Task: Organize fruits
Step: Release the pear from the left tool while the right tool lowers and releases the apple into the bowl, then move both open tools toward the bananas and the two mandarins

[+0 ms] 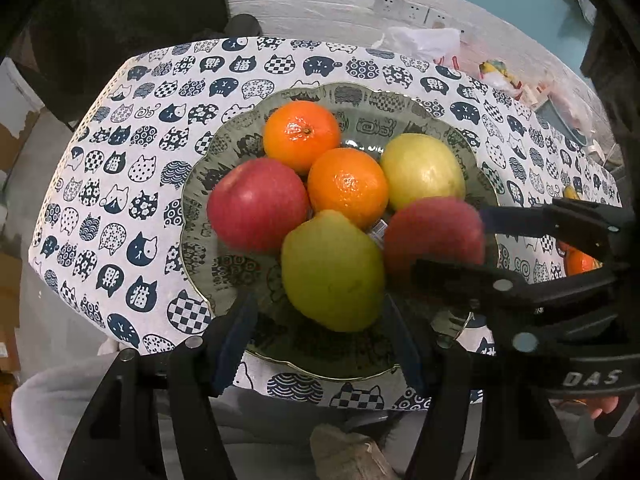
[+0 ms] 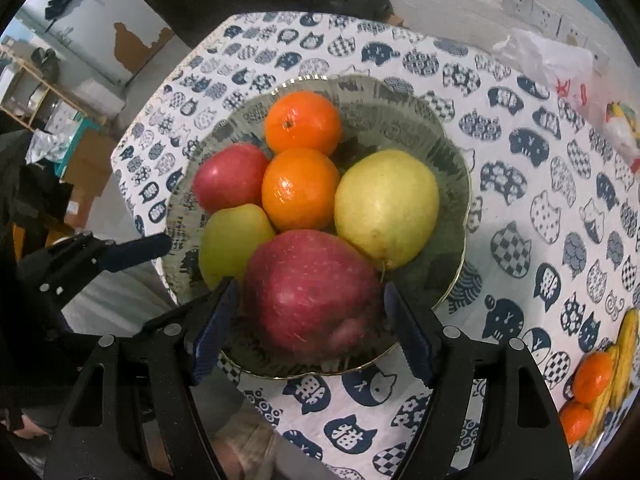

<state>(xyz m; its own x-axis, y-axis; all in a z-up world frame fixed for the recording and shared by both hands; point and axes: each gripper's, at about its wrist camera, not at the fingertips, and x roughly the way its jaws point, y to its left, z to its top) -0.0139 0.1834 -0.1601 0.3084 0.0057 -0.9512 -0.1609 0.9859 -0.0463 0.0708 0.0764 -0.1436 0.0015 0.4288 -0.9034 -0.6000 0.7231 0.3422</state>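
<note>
A green patterned bowl (image 1: 208,184) (image 2: 452,148) holds two oranges (image 1: 302,134) (image 2: 302,122), a red apple (image 1: 256,204) (image 2: 230,176), a yellow pear (image 1: 422,170) (image 2: 386,206) and a green pear (image 1: 332,270) (image 2: 232,240). My right gripper (image 2: 310,320) (image 1: 452,236) has its jaws around a second red apple (image 2: 312,292) (image 1: 434,234) at the bowl's near right side. My left gripper (image 1: 320,336) is open and empty at the bowl's near rim, straddling the green pear without touching it.
The bowl stands on a table with a cat-print cloth (image 1: 120,200) (image 2: 560,220). More oranges (image 2: 592,376) and bananas (image 2: 624,344) lie at the right edge. A white plastic bag (image 1: 424,42) (image 2: 552,60) lies at the back right.
</note>
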